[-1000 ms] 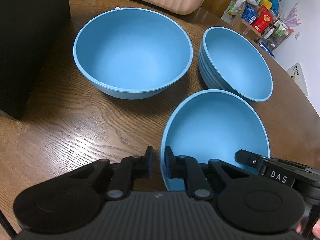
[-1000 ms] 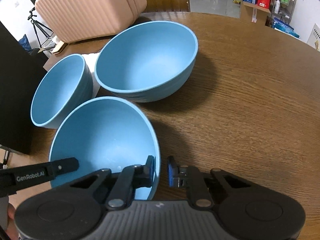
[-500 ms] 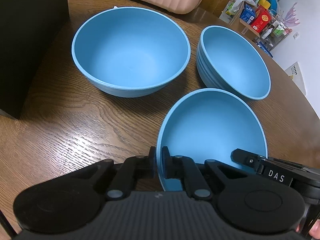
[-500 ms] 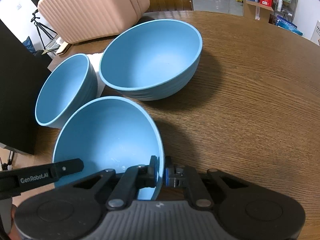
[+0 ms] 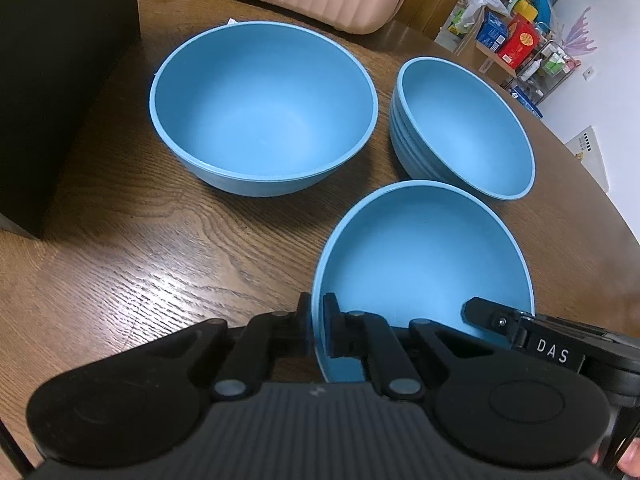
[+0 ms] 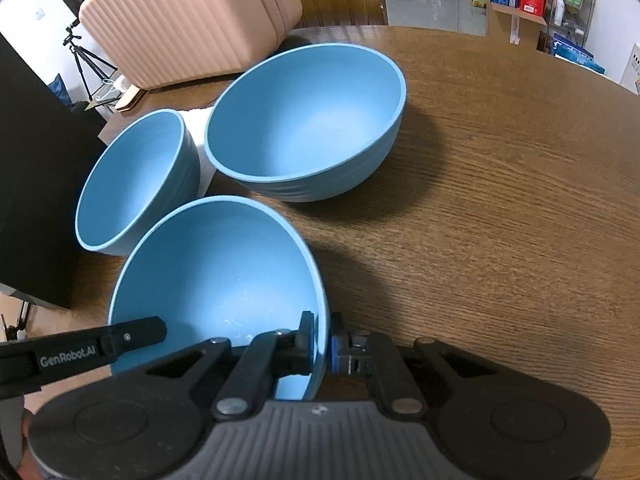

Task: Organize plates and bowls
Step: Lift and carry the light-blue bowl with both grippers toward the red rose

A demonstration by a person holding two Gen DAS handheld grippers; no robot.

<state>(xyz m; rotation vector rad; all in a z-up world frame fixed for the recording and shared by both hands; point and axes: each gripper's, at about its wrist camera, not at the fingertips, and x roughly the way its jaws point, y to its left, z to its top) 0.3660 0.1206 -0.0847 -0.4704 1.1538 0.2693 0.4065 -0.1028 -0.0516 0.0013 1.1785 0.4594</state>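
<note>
Three blue bowls are on the brown wooden table. The near bowl (image 5: 424, 256) is gripped on opposite sides: my left gripper (image 5: 317, 330) is shut on its left rim and my right gripper (image 6: 322, 346) is shut on its right rim. It also shows in the right wrist view (image 6: 216, 272). The widest bowl (image 5: 264, 108) sits at the far left and shows in the right wrist view (image 6: 132, 176). The ribbed bowl (image 5: 464, 128) sits at the far right and shows in the right wrist view (image 6: 308, 116). In each view the other gripper's finger reaches into the near bowl.
A black box (image 5: 60, 80) stands on the table at the left. A pink ribbed case (image 6: 192, 20) stands behind the bowls. The wooden table (image 6: 500, 220) stretches to the right. Shelves with boxes (image 5: 516, 36) stand beyond the table edge.
Both grippers closed from a small gap onto the near bowl's rim. The near bowl now sits slightly higher and tilted in both views.
</note>
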